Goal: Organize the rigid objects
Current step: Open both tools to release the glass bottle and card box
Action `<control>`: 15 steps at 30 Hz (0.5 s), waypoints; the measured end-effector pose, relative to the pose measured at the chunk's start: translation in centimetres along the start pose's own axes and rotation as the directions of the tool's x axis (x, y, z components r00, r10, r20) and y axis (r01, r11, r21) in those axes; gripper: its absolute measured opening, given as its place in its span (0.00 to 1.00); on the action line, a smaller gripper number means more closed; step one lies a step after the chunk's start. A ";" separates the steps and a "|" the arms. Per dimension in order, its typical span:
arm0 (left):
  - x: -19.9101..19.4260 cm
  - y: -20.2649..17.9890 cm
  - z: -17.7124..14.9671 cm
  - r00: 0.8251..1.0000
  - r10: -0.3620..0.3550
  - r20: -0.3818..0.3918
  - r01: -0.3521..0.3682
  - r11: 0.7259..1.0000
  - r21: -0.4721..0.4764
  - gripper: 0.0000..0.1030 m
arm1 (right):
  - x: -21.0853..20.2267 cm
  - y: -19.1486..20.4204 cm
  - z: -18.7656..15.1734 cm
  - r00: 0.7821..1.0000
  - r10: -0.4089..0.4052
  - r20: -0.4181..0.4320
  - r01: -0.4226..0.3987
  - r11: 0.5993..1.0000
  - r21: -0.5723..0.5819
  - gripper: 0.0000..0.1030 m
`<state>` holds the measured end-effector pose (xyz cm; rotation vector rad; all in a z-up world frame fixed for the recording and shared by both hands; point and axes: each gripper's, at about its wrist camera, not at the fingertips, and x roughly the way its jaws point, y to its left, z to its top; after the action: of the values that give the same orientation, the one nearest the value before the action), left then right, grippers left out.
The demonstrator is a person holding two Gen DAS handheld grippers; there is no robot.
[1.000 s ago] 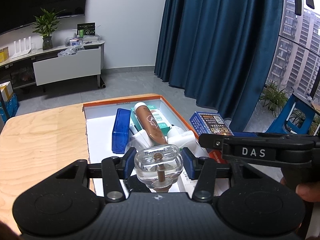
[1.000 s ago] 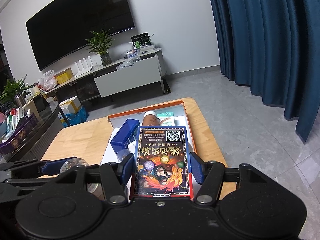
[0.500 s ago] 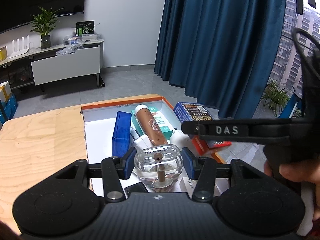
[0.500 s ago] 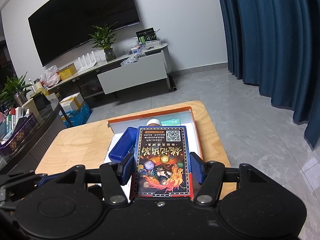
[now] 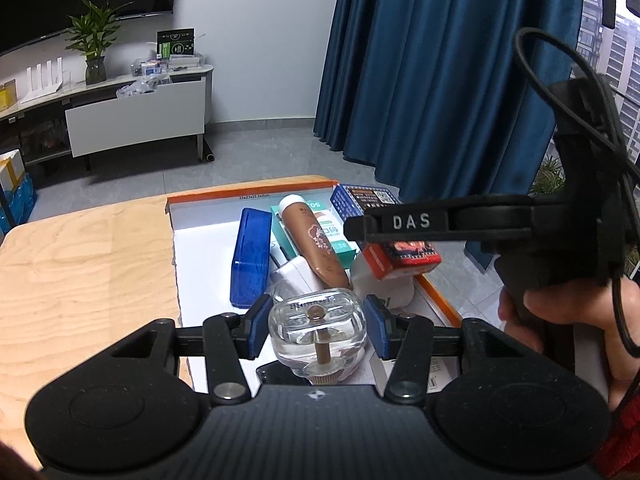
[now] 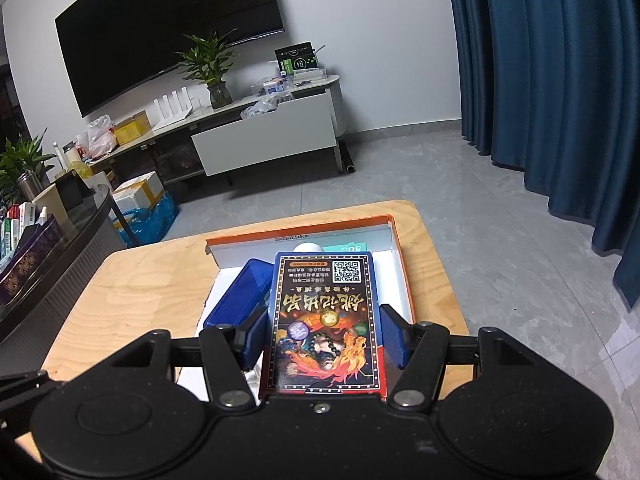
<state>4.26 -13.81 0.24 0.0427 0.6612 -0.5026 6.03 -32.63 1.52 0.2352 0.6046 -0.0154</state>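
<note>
My left gripper [image 5: 317,330] is shut on a clear glass bottle [image 5: 318,328], held over the near end of an orange-rimmed white box [image 5: 200,240] on the wooden table [image 5: 80,272]. My right gripper [image 6: 323,334] is shut on a blue and red printed card box [image 6: 326,320], held above the same orange-rimmed box [image 6: 394,248]. In the left wrist view the card box [image 5: 400,256] hangs over the box's right side under the right gripper's black finger [image 5: 440,224]. Inside lie a blue case [image 5: 252,256], a brown tube [image 5: 314,248], a teal carton [image 5: 340,236] and white items [image 5: 296,276].
A hand [image 5: 568,320] grips the right tool's handle at the right of the left wrist view. Beyond the table [image 6: 160,276] are grey floor, blue curtains [image 6: 560,80], a white TV stand [image 6: 264,136] with plants, and a dark cabinet [image 6: 52,264] at left.
The right gripper with the card box has moved left over the orange-rimmed box, further across the items inside. The left gripper and its glass bottle have stayed put.
</note>
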 end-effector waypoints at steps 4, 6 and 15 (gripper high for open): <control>0.3 0.0 -0.2 1.000 -0.014 -0.020 0.014 1.000 -0.007 0.49 | 1.3 -0.3 -0.1 1.000 0.007 -0.019 -0.007 1.000 0.007 0.72; 0.6 -0.2 -0.4 0.999 -0.020 -0.032 0.020 1.000 0.002 0.49 | 1.7 -0.4 -0.1 0.999 0.010 -0.037 -0.010 1.000 0.001 0.72; 1.8 0.2 -1.1 0.996 -0.058 -0.069 0.057 0.998 -0.015 0.56 | -1.1 -1.3 -0.3 1.000 -0.021 -0.005 0.021 1.000 0.022 0.72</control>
<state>4.97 -14.24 -1.73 0.0287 0.7353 -0.5539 4.84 -33.93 1.63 0.2505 0.6116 -0.0419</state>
